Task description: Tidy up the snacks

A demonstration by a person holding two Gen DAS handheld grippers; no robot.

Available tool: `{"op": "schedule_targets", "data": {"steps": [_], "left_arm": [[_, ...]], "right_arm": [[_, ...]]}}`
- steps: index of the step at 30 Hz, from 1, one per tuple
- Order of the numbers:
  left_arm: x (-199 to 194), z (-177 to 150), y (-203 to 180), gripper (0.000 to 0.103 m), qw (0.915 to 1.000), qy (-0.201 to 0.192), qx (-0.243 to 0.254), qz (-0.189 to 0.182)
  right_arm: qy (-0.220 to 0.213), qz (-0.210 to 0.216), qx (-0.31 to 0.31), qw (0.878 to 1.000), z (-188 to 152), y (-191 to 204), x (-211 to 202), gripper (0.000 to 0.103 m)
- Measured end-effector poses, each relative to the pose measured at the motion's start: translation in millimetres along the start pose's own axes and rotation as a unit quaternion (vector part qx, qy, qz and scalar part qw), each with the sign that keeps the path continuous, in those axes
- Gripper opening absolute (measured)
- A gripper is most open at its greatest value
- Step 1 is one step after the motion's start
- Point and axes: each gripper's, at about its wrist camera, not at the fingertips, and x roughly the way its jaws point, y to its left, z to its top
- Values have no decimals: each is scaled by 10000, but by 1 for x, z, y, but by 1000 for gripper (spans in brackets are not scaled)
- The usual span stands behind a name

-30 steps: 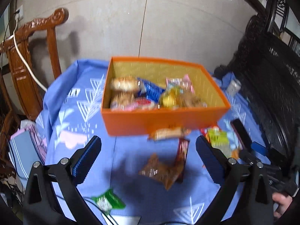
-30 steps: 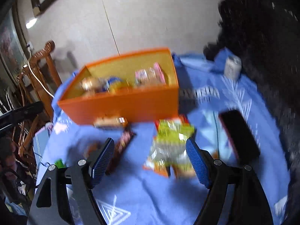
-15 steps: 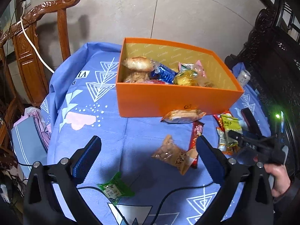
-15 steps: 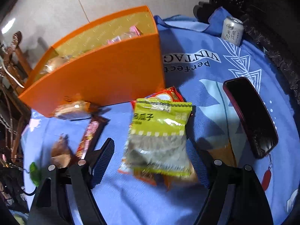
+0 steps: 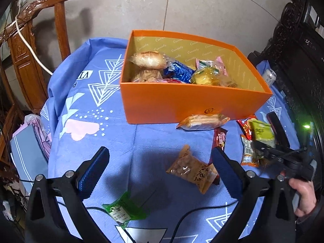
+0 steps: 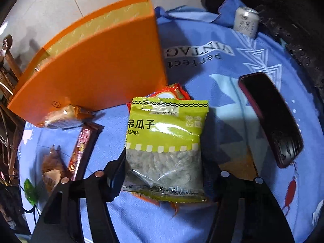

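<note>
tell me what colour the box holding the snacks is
Orange outside, with a yellow-gold printed lining inside. The box shows best in the left wrist view.

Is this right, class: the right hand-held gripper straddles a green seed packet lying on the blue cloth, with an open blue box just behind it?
One detail is wrong: the box is orange, not blue, as the right wrist view shows. The rest stands: the right hand-held gripper, jaws closing, straddles the green seed packet on the blue cloth.
</note>
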Motion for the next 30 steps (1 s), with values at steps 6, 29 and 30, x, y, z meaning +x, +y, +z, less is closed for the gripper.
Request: {"op": "schedule_targets", "data": {"steps": [6, 29, 30], "left_arm": [[16, -10, -14, 99, 9988, 71, 484, 19], [109, -34, -52, 72, 9813, 1025, 1331, -941], [107, -33, -50, 71, 9819, 995, 1297, -958]], "right_arm": [[-381, 266, 102, 9989, -14, 7, -44, 64], [-274, 788, 239, 9962, -47, 17, -64, 64], [-269, 794, 237, 9962, -47, 17, -64, 64]]}}
